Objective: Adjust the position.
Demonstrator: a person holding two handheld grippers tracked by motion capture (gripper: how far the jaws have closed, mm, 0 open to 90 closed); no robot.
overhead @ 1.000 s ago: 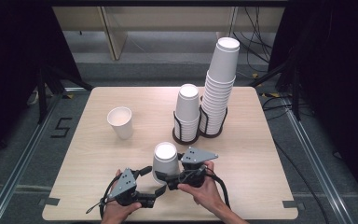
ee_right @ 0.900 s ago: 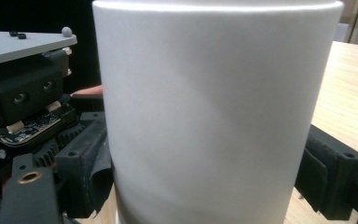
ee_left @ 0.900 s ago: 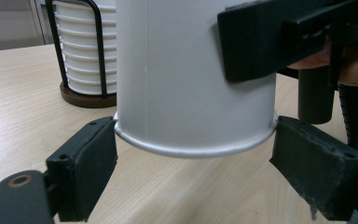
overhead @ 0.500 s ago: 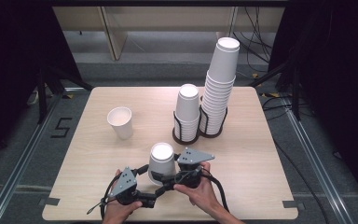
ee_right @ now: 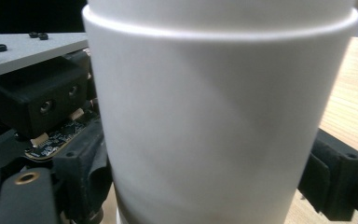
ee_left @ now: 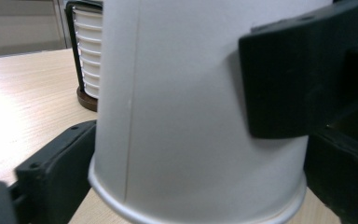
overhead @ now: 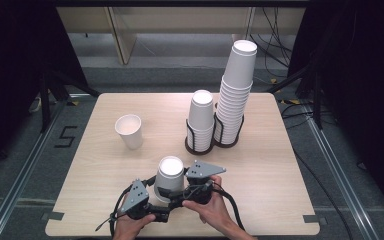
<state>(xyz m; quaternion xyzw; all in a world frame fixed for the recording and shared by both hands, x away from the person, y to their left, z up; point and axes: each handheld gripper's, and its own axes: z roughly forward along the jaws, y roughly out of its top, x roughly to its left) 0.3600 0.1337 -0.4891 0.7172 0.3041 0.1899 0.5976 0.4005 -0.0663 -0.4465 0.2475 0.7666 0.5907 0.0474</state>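
An upside-down white paper cup (overhead: 170, 177) stands near the table's front edge, between the person's two hands. My left gripper (overhead: 164, 199) comes in from the lower left and my right gripper (overhead: 179, 186) from the right; both are shut on this cup. In the left gripper view the cup (ee_left: 191, 116) has its rolled rim at the bottom, just above the wood, with a black jaw on each side and the other gripper's jaw pressed on its upper right. The cup (ee_right: 214, 116) sits just as close between the two black jaws in the right gripper view.
An upright white cup (overhead: 129, 131) stands alone at the left middle. Two black wire holders at the back centre carry a short stack of inverted cups (overhead: 201, 120) and a tall stack (overhead: 235, 95). The wooden table (overhead: 290, 175) has bare room at the right and far left.
The held cup and both grippers have shifted slightly left and toward the front edge, and the cup sits lower than a second ago.
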